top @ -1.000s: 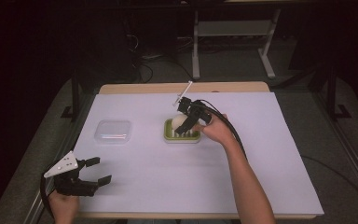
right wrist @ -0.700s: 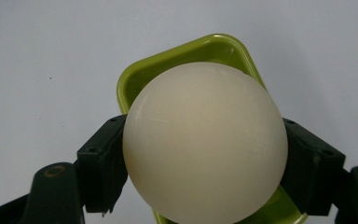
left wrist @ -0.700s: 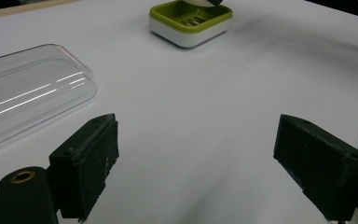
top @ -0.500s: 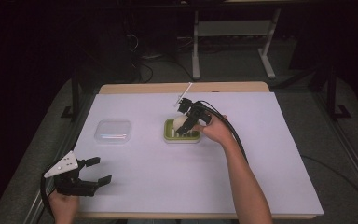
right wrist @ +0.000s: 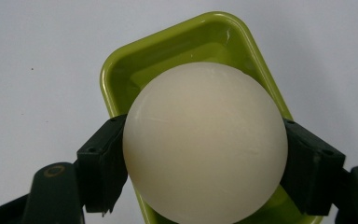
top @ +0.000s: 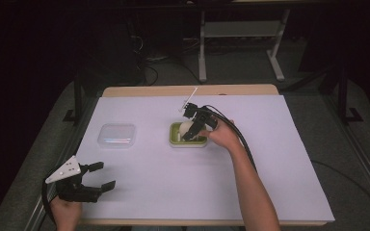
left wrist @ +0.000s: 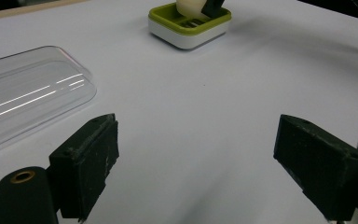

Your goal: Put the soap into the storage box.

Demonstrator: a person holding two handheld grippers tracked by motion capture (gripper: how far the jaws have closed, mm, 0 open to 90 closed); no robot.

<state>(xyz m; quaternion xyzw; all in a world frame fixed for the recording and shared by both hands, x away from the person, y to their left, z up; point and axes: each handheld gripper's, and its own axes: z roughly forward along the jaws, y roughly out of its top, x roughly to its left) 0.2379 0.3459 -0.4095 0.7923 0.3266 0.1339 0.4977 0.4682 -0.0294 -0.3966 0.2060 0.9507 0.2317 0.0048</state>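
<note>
Right hand-held gripper (top: 191,129) clamped on cream ball (right wrist: 204,142), one black jaw pressed to each side. Left hand-held gripper (top: 96,177) released, jaws spread wide, nothing between them, parked low over near-left corner of surface (top: 289,173).

Largest to smallest:
- Surface: white sheet over wooden top, under both hand-held grippers. Bare white stretch straight ahead of left jaws in left gripper view.
- Clear plastic lid (top: 117,135): flat on surface, ahead of left hand-held gripper, well apart from right one on its left. Just past one left jaw in left gripper view (left wrist: 25,95).
- Green tray (top: 177,138): white base, green inner, directly below right hand-held gripper; rim visible around ball in right gripper view (right wrist: 121,70). Far ahead of left jaws in left gripper view (left wrist: 182,30).
- Ball: held between right jaws, over tray opening. Touching tray floor or just above: can't tell. Seen in high view as pale round shape inside tray (top: 186,127).

Cable trailing from right hand-held gripper back along forearm.
</note>
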